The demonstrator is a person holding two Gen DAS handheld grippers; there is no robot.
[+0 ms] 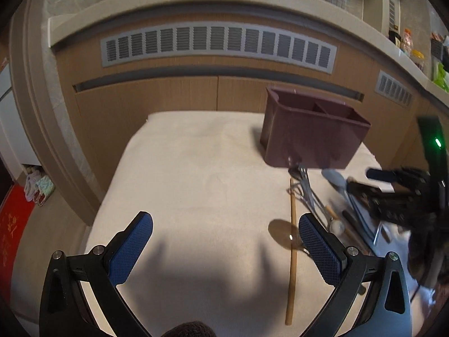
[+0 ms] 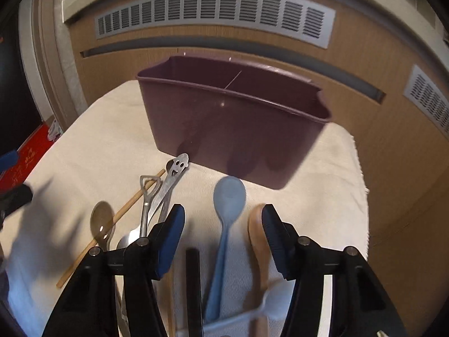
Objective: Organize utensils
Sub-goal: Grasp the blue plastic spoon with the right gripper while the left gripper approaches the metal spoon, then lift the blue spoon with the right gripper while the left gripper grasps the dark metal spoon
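Looking along the left gripper point(image 1: 226, 219): jaws spread wide over bare cream cloth point(image 1: 196, 168), nothing between the blue pads, nothing held. Only here, at far left, a red box point(image 1: 14, 224) down on the floor beyond the cloth's left edge, and broad open cloth from that edge across to a wooden chopstick point(image 1: 292, 252). Lying just beside the chopstick, one translucent brown spoon point(image 1: 280, 234), touching it or not, cannot tell. Further right, a blurred heap of utensils, with the right gripper point(image 1: 393, 191) smeared dark above it.

Seen clearly only from the right wrist: a shovel-shaped metal handle point(image 2: 146, 196) and a metal handle with a smiling face point(image 2: 176, 168), two in all, crossing one another; then one black handle point(image 2: 193, 280), one blue spoon point(image 2: 228, 199) and one wooden spoon point(image 2: 256, 224). Right gripper point(image 2: 223, 209) about half open, straddling the blue spoon's handle, pads clear of it on both sides, gripping nothing; wooden spoon just behind the right finger.

One purple-brown caddy point(image 2: 233, 129), two compartments, both showing nothing inside from here, standing upright on the far right part of the cloth, close to the wooden cabinet front point(image 2: 364, 70). Little room between the utensils and the caddy's near wall; cloth's fringed right edge near the caddy.
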